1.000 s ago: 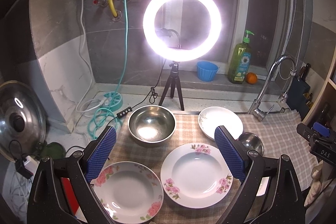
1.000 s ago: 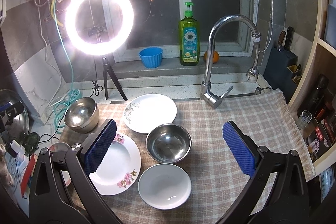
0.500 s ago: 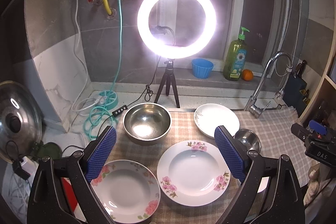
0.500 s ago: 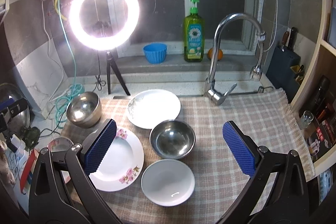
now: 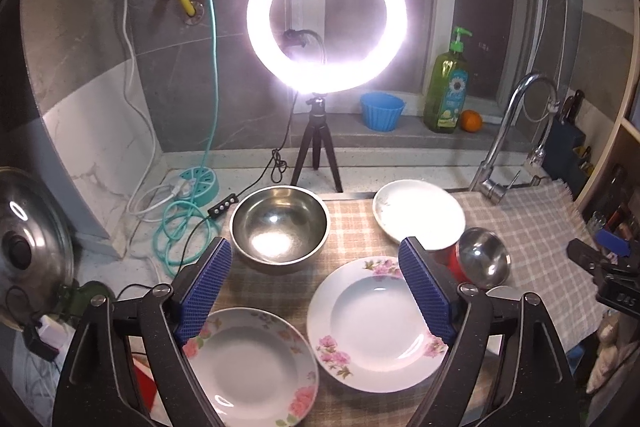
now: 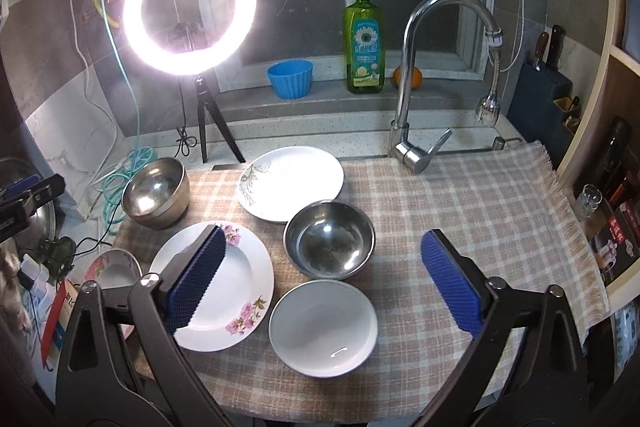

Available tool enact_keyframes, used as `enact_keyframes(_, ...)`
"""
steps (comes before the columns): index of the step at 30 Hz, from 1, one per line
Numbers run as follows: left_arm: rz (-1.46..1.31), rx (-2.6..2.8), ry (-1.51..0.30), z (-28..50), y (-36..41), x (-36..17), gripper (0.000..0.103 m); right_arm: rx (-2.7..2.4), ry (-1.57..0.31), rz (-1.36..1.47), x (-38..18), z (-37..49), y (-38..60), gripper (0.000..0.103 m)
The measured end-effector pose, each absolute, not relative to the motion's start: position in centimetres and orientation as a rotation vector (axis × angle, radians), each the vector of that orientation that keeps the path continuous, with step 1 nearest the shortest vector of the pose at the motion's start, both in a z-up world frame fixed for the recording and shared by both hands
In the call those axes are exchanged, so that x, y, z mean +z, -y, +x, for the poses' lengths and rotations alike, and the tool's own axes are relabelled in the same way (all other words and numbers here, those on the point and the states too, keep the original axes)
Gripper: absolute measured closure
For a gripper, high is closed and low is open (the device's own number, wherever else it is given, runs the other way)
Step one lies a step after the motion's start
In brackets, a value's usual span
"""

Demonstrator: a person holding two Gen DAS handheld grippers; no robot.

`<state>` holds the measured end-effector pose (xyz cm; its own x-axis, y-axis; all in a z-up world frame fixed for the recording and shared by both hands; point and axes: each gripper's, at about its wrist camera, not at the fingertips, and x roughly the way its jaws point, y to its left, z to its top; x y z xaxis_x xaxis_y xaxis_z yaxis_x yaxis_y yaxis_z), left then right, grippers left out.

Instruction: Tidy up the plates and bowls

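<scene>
On the checked cloth [image 6: 480, 211] lie two floral plates [image 5: 376, 323] [image 5: 252, 363], a white plate with a grey sprig [image 6: 292, 183], a large steel bowl [image 5: 280, 227], a small steel bowl [image 6: 330, 239] and a plain white bowl [image 6: 324, 327]. My left gripper [image 5: 316, 291] is open and empty above the two floral plates. My right gripper [image 6: 324, 287] is open and empty above the white bowl and small steel bowl. The right gripper's body shows at the right edge of the left wrist view [image 5: 608, 275].
A lit ring light on a tripod [image 5: 326, 19] stands behind the dishes. A tap [image 6: 416, 75], soap bottle [image 6: 363, 39], blue cup [image 6: 290, 79] and orange [image 6: 408, 77] are at the back. Cables [image 5: 180, 223] and a pot lid [image 5: 28, 243] lie left. A knife block [image 6: 544, 95] stands right.
Both grippers have drawn back and risen slightly, so the dishes sit a little farther off. Both stay open; no dish has moved.
</scene>
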<state>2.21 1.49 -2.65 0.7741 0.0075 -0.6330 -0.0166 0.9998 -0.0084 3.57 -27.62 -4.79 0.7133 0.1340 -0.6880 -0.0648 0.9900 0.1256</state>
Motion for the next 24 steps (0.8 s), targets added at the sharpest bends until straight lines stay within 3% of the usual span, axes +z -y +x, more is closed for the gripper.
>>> enact_keyframes(2, -0.002, 0.008, -0.715, 3.0, -1.8, -3.5, 0.033, 0.128, -0.791, 0.111, -5.4, 3.4, 27.5, 0.014)
enact_keyframes(4, -0.011, -0.01, -0.748, 3.7, -2.4, -4.5, 0.036, 0.153, -0.826, 0.141, -6.3, 3.3, 27.4, 0.021)
enact_keyframes(7, -0.022, -0.056, -0.792, 4.7, -3.0, -5.8, 0.038, 0.189, -0.862, 0.171, -7.5, 2.7, 26.8, 0.023)
enact_keyframes(11, -0.024, -0.125, -0.858, 6.1, -3.4, -7.7, 0.048, 0.243, -0.913, 0.186, -9.2, 1.9, 25.1, 0.026)
enact_keyframes(13, -0.019, -0.15, -0.894, 6.7, -3.6, -8.7, 0.052, 0.269, -0.963, 0.187, -10.5, 1.6, 23.9, 0.038)
enact_keyframes(18, -0.066, -0.236, -0.993, 8.6, -4.3, -11.0, 0.064, 0.299, -1.067, 0.217, -13.6, 1.0, 22.3, 0.053)
enact_keyframes(24, -0.101, -0.335, -1.084, 10.4, -4.0, -13.5, 0.077, 0.295, -1.148, 0.328, -16.1, 1.2, 22.9, 0.058)
